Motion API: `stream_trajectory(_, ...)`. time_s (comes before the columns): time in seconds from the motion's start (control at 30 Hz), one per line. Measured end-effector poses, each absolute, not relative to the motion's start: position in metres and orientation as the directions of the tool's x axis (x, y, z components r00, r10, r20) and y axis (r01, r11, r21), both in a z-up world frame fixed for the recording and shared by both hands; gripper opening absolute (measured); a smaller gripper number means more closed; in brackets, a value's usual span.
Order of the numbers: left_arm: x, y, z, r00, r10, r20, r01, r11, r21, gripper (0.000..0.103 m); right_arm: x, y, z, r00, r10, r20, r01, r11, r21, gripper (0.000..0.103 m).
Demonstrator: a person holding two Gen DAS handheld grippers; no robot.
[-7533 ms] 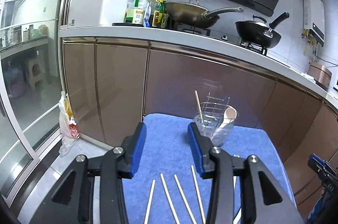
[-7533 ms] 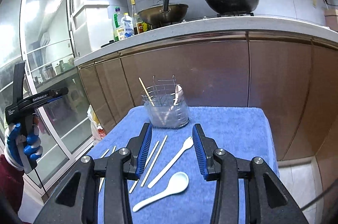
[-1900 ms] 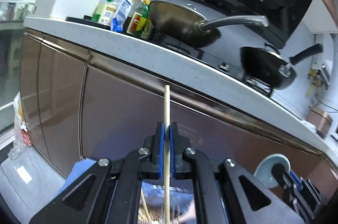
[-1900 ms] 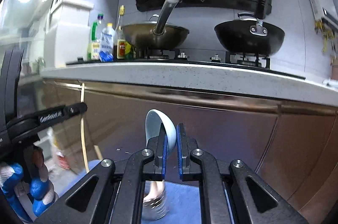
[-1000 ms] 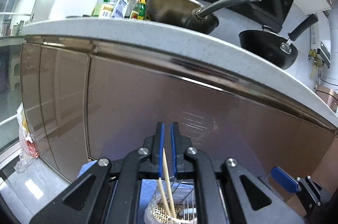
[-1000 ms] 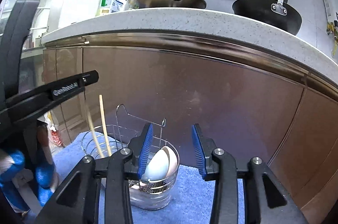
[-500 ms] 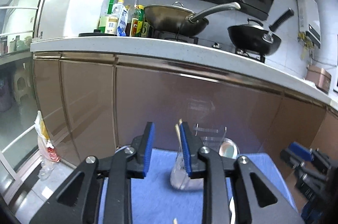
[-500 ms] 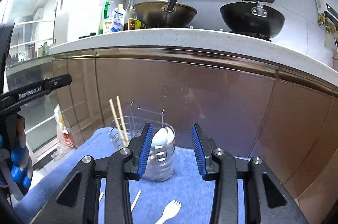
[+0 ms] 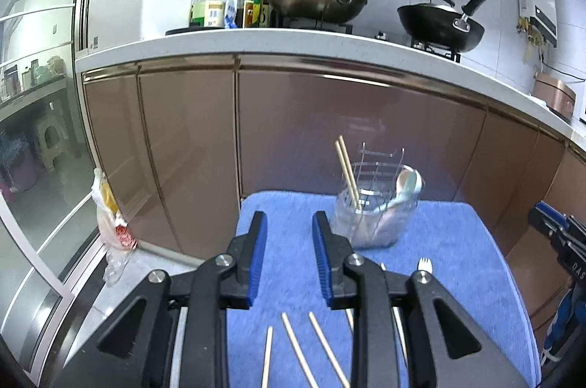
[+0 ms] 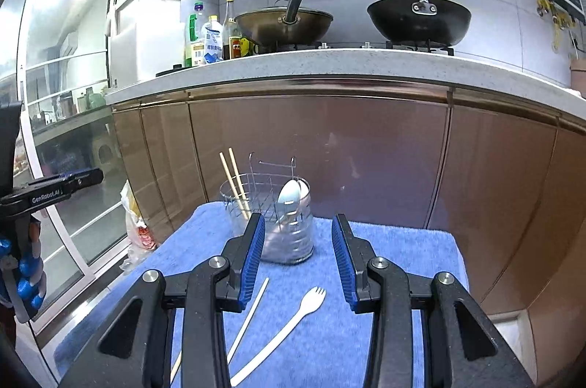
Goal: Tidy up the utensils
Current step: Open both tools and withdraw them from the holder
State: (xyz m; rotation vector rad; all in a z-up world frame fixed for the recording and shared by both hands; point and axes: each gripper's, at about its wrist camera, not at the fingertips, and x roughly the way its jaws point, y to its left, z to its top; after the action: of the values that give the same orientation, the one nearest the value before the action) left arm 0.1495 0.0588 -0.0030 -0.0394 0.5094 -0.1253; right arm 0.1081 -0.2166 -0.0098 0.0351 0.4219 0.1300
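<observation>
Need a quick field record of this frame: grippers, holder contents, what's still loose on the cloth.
left gripper: open, empty
right gripper: open, empty
utensil holder: upright at the far end of the blue cloth
in holder: two chopsticks in the left part, spoons in the right part
loose on cloth: white fork, several loose chopsticks
task state: unfinished

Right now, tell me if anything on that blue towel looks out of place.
Nothing is spilled or broken. The holder stands upright with two chopsticks and spoons inside. Still loose on the towel: a white fork and several chopsticks, lying at mixed angles. Both grippers are open and empty.
</observation>
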Motion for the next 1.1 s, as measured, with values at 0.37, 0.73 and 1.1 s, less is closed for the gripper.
stream_trajectory(0.37, 0.118, 0.058, -0.019, 0.822, -0.146, -0.551, 0.13, 0.989, -0.069, 0.024, 0.076, -0.227, -0.017, 0.896, 0.147, -0.418, -0.12, 0.989, 0.091, 0.038)
stream_trajectory(0.73, 0.119, 0.056, -0.042, 0.749, -0.178, -0.638, 0.14, 0.984, -0.11, 0.024, 0.072, -0.234, -0.03, 0.878, 0.174, -0.445, -0.123, 0.982, 0.142, 0.038)
stream_trajectory(1.1, 0.132, 0.057, -0.082, 0.641, -0.253, -0.725, 0.144, 0.967, -0.21, 0.024, 0.081, -0.236, -0.05, 0.85, 0.189, -0.491, -0.122, 0.979, 0.164, 0.038)
